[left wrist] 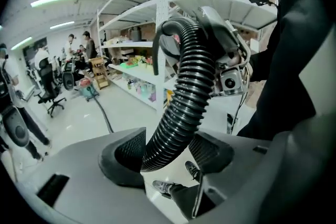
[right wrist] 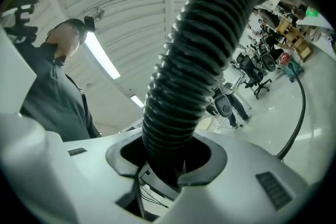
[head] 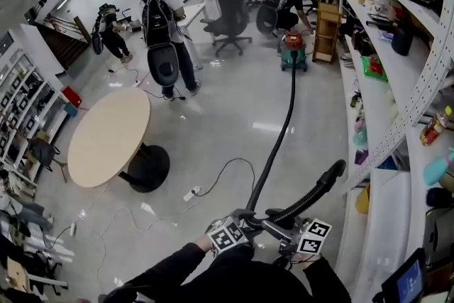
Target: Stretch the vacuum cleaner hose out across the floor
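A green and red vacuum cleaner (head: 293, 52) stands on the floor far ahead. Its black ribbed hose (head: 280, 138) runs from it straight back to my grippers. There it bends, and its end part (head: 319, 188) rises to the right. My left gripper (head: 245, 215) has the hose (left wrist: 184, 102) between its jaws (left wrist: 168, 152), which stand a little apart from it, so it is open. My right gripper (head: 287, 222) is shut on the hose (right wrist: 194, 76), whose ribs fill the gap between its pads (right wrist: 168, 157).
A round wooden table (head: 110, 135) stands at the left. White shelves (head: 397, 81) full of items line the right side. A power strip with a cable (head: 191, 193) lies on the floor near me. Several people and office chairs (head: 227, 28) are at the far end.
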`<state>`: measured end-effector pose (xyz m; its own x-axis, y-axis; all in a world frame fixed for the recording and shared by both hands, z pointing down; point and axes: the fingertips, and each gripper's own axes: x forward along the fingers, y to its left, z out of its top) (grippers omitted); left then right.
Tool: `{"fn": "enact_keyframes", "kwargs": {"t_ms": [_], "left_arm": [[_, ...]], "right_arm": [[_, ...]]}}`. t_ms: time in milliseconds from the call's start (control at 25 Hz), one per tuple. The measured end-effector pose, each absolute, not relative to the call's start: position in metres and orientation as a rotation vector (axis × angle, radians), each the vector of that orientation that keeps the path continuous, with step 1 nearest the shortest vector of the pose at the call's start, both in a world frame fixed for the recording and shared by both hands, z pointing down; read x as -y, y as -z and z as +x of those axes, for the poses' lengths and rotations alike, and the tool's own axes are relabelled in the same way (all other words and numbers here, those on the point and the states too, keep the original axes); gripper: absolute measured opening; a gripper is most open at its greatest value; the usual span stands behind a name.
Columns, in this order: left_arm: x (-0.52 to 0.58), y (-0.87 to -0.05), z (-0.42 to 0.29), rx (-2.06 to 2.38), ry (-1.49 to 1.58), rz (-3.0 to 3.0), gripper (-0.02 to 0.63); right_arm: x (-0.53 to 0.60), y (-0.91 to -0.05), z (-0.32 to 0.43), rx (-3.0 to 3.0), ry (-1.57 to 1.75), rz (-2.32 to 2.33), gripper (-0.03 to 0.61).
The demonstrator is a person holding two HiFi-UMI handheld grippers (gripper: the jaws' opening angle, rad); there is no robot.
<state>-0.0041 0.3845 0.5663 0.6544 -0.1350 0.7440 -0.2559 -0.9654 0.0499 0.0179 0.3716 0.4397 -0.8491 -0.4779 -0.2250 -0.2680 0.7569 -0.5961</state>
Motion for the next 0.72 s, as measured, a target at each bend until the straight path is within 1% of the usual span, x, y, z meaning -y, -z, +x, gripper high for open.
{"fn": "enact_keyframes", "kwargs": {"t_ms": [160, 280, 320, 360, 480, 560, 640, 720], "left_arm": [[-0.388, -0.559, -0.023, 0.499, -1.408, 2.656, 0.25], [-0.386, -0.562, -0.041, 0.547, -1.432, 2.627, 0.25], [-0.386, -0.559, -0.042, 0.539, -1.374, 2.632, 0.25], [-0.385, -0.548, -0.039, 0.52, -1.251, 2.645, 0.25], [-0.386, -0.468, -0.02, 0.368, -0.618, 2.628, 0.25], [-0.389, -0.414, -0.011, 0.219, -0.309, 2.608, 0.25], [-0.397, -0.387, -0.009, 0.076, -0.213, 2.639, 0.256], [-0.403, -0.383, -0.017, -0.006, -0.226, 2.669, 0.282]], "right_arm": [[-0.382, -0.448, 0.03, -2.576, 0.833, -0.71, 0.169], [-0.382, -0.461, 0.043, -2.555, 0.848, -0.828, 0.167], [-0.383, -0.464, 0.046, -2.573, 0.837, -0.854, 0.167], [-0.384, -0.467, 0.047, -2.614, 0.816, -0.877, 0.167], [-0.391, -0.474, 0.025, -2.864, 0.696, -0.94, 0.167], [-0.399, -0.484, -0.004, -3.077, 0.582, -0.952, 0.166], [-0.412, -0.5, -0.039, -3.293, 0.46, -0.923, 0.166], [-0.43, -0.517, -0.079, -3.498, 0.338, -0.841, 0.166]]}}
